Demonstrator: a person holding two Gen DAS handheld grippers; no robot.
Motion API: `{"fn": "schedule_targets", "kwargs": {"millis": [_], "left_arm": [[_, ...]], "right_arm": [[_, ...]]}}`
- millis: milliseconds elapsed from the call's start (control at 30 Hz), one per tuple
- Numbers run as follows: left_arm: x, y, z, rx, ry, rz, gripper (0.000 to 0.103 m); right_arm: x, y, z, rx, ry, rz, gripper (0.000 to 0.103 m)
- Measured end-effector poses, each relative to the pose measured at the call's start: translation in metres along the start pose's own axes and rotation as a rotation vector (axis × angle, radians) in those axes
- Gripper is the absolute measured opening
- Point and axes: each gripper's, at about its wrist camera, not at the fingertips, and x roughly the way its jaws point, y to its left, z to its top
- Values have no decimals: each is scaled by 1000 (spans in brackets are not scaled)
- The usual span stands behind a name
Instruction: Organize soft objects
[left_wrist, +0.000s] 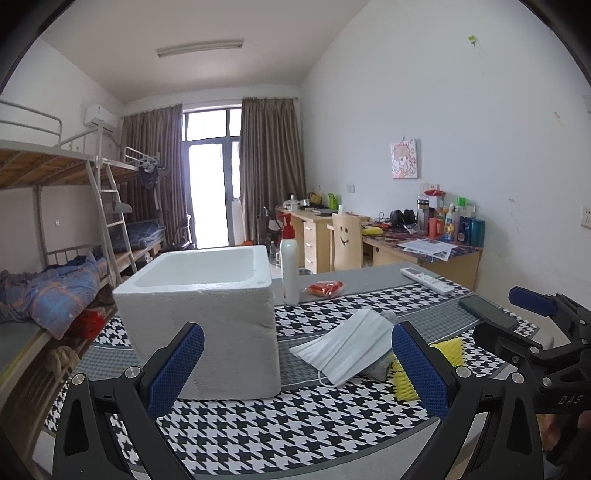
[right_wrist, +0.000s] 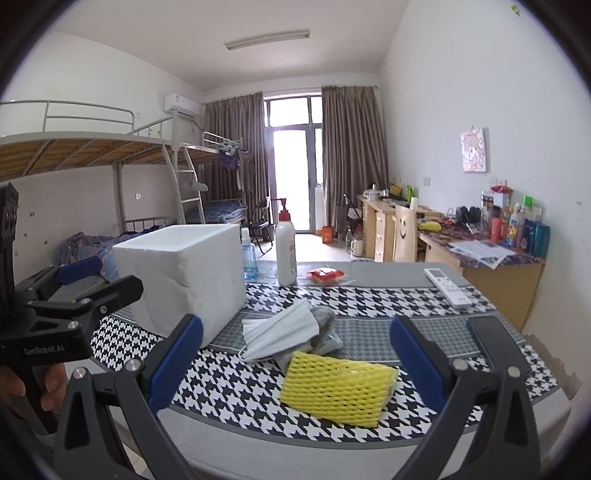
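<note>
Left gripper (left_wrist: 297, 363) spread wide and empty, with the white foam box (left_wrist: 207, 306) dead ahead and slightly left of its open jaws, the face mask (left_wrist: 345, 349) ahead and right, draped over a grey cloth (left_wrist: 380, 369). Right gripper (right_wrist: 295, 363) likewise spread and empty, the yellow foam net sleeve (right_wrist: 338, 387) lying directly between and just below its fingers, long axis running crosswise to the jaws. Probably nearer the right gripper, so likely first; box far left of it.

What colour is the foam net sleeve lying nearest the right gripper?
Bright yellow. The foam net sleeve shows best in the right wrist view, lying on the houndstooth cloth.
</note>
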Motion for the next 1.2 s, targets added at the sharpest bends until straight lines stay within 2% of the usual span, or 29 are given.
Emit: {"fn": "schedule_targets", "kwargs": {"millis": [400, 1200], "left_arm": [[32, -24, -1, 42, 45, -40, 102], [82, -47, -13, 101, 164, -103, 102]], "right_arm": [[17, -28, -6, 34, 63, -60, 102], [37, -54, -22, 45, 143, -72, 102]]}}
